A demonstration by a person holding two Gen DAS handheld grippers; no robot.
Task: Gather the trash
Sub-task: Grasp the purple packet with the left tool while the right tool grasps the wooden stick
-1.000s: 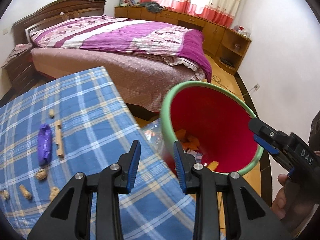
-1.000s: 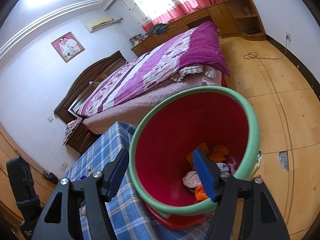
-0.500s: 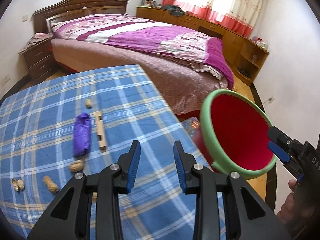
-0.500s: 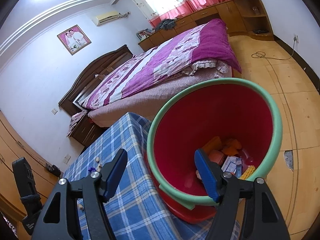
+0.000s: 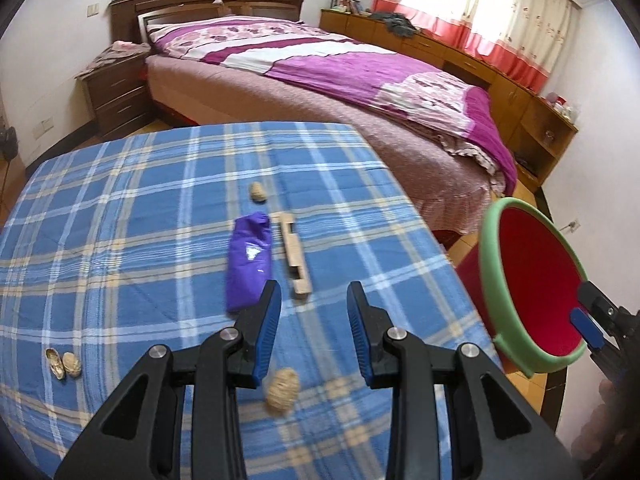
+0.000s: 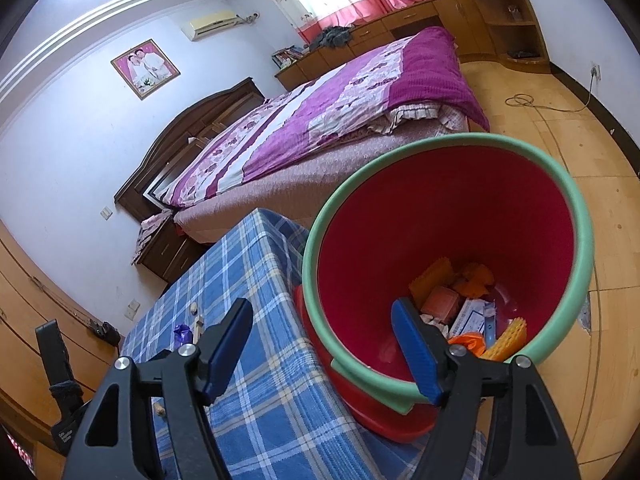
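While some scraps already sit in my bin, left tongs hover empty, part-open, over the tabletop; right tongs, just widening, grip nothing; purple wrapper, peanut shells remain.

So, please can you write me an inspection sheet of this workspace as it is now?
Surface: table under a blue checked cloth.
Job's things: purple wrapper, wooden stick, several peanut shells on the cloth; red bin with green rim beside the table, trash inside.
Clutter: nothing seen beyond the trash.
Grippers: left gripper empty, jaws apart over the cloth; right gripper jaws wide, have just been opening, straddling the bin's near rim, not pressing it.
Cables: cord on the floor to a wall socket.
Surroundings: bed, nightstand, wooden cabinets, curtained window.
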